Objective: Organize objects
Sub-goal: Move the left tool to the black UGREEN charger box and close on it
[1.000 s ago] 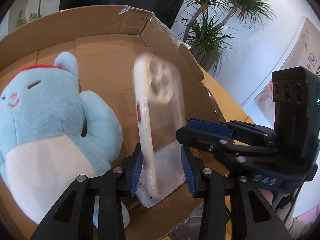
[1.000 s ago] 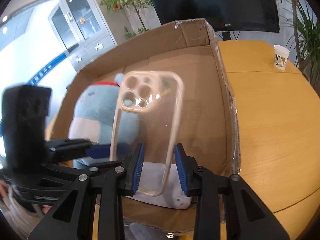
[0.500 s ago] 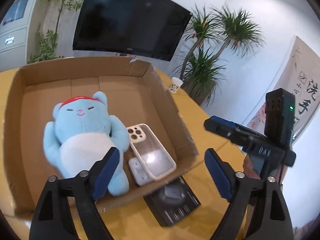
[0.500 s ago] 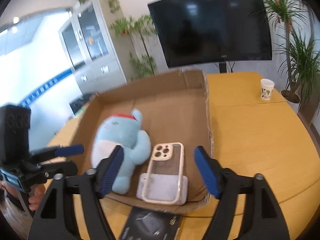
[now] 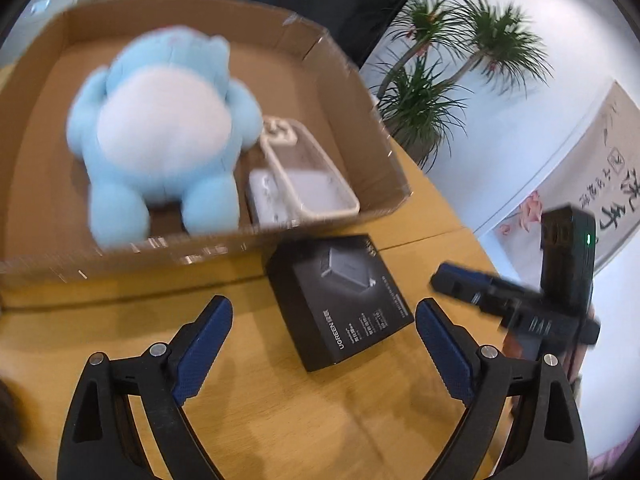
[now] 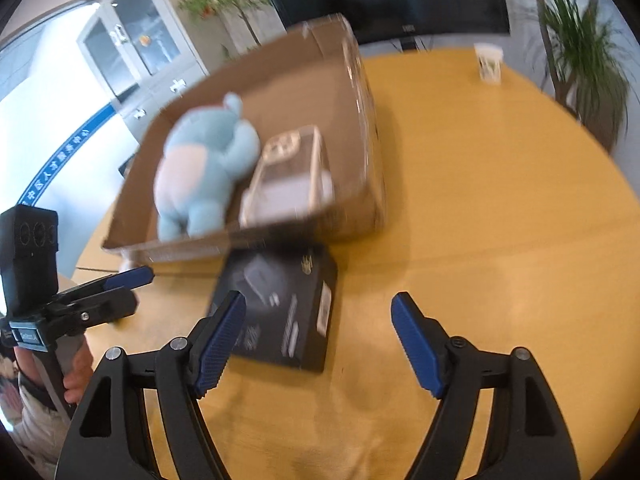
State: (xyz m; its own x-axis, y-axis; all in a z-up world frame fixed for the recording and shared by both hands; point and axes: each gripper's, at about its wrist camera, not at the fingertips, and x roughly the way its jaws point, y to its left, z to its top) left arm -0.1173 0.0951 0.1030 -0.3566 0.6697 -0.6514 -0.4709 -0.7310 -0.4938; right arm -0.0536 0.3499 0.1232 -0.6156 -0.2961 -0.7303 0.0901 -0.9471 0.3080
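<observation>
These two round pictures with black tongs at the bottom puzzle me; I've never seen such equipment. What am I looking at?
A person holds a two-finger gripper in each hand, each with a wide-angle camera looking along its fingers. One picture is from the left gripper, the other from the right gripper. Both stand open, holding nothing; their jaws have just been opening. On the wooden table sits a cardboard box containing a blue plush toy, a clear phone case and a white item under it. A black product box lies outside, nearest the grippers. A paper cup stands far back.
</observation>
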